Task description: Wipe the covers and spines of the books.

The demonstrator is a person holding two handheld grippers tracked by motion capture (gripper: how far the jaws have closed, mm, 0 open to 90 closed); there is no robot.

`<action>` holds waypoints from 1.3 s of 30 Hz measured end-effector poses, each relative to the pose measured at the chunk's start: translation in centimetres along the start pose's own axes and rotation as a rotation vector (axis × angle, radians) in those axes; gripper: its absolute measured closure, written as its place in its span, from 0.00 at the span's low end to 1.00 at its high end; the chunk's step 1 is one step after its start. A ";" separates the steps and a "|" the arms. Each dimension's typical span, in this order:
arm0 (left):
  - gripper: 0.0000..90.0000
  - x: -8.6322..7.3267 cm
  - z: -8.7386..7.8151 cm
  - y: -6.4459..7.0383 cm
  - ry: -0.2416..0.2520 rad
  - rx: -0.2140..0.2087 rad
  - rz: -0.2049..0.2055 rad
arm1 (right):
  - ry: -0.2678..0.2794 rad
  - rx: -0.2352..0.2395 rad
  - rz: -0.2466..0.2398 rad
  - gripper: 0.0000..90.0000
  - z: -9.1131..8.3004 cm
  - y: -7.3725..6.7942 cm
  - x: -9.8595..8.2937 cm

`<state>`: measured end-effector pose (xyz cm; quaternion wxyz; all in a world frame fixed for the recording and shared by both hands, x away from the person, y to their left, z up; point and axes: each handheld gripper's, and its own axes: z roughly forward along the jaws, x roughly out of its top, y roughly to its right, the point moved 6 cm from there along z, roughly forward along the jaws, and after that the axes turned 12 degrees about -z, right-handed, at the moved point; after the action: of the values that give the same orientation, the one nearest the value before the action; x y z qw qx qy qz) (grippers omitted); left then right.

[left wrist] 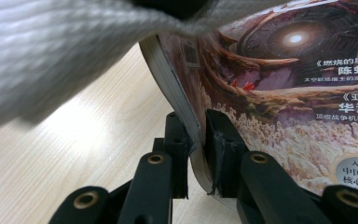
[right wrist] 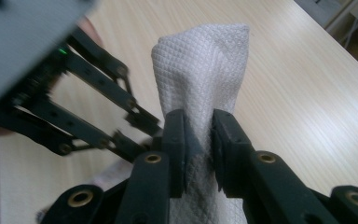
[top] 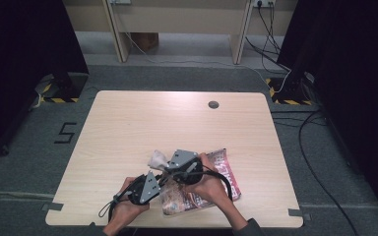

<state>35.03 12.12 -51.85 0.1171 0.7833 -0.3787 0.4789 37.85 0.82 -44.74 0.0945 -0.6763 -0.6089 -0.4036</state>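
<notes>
A magazine [top: 219, 178] with a colourful illustrated cover lies near the table's front edge, right of centre. My left gripper [top: 163, 184] is shut on its left edge; in the left gripper view the jaws [left wrist: 196, 140] pinch the bent page block of the magazine [left wrist: 284, 93]. A white textured cloth [top: 156, 159] sits just left of the magazine's far corner. My right gripper [top: 165, 166] is shut on the cloth, which stands up between the jaws [right wrist: 198, 135] as a bunched fold [right wrist: 205, 70]. The cloth [left wrist: 51, 56] hangs blurred across the top of the left gripper view.
The light wooden table [top: 152, 118] has a round grommet [top: 213, 104] near its far edge. Both hands work close together at the front edge. Cables [top: 315, 162] trail over the grey floor to the right, and black curtains stand on both sides.
</notes>
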 end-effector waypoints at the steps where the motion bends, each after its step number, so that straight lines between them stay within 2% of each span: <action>1: 0.88 0.0 0.0 0.0 0.000 0.000 -0.003 | -0.008 0.002 0.018 0.85 0.0 0.1 -0.3; 8: 0.87 0.0 0.0 0.0 0.001 0.000 -0.001 | -0.035 -0.015 0.062 0.85 -0.1 1.4 -1.9; 11: 0.87 0.0 0.0 0.0 0.000 0.000 0.000 | -0.044 -0.028 0.032 0.85 0.0 1.1 -1.7; 13: 0.87 -0.1 0.0 0.0 -0.003 0.001 0.001 | -0.034 -0.019 0.031 0.85 0.0 0.6 -1.1; 17: 0.87 -0.1 0.0 0.0 -0.004 0.001 0.004 | -0.011 -0.006 -0.007 0.85 0.0 -0.3 0.0; 19: 0.87 -0.1 0.0 0.0 -0.004 0.001 0.003 | -0.013 -0.005 -0.015 0.85 0.1 -0.3 0.1; 27: 0.87 0.0 0.0 0.0 -0.002 -0.003 0.007 | -0.022 0.007 0.065 0.85 0.0 1.1 -1.6; 28: 0.87 0.0 0.0 0.0 -0.002 -0.003 0.008 | -0.029 0.005 0.070 0.85 0.0 1.2 -1.8; 30: 0.87 0.0 -0.1 0.0 -0.004 -0.003 0.006 | -0.046 -0.007 0.048 0.85 0.0 1.7 -2.3; 32: 0.87 0.0 -0.1 0.1 -0.004 -0.004 0.009 | -0.055 -0.007 0.088 0.85 -0.1 1.8 -2.6; 35: 0.87 -0.1 -0.1 0.0 -0.007 -0.005 0.009 | -0.068 -0.015 0.080 0.85 0.0 2.4 -3.3; 37: 0.87 0.0 -0.1 0.1 -0.004 -0.002 0.011 | -0.079 -0.013 0.107 0.85 -0.1 2.6 -3.6; 39: 0.87 0.0 -0.2 0.1 -0.005 -0.001 0.018 | -0.077 -0.018 0.101 0.85 -0.1 3.0 -3.9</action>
<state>34.84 12.13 -51.79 0.1123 0.7810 -0.3864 0.4777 40.72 -2.92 -46.18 0.0854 -0.7219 -0.5737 -0.3775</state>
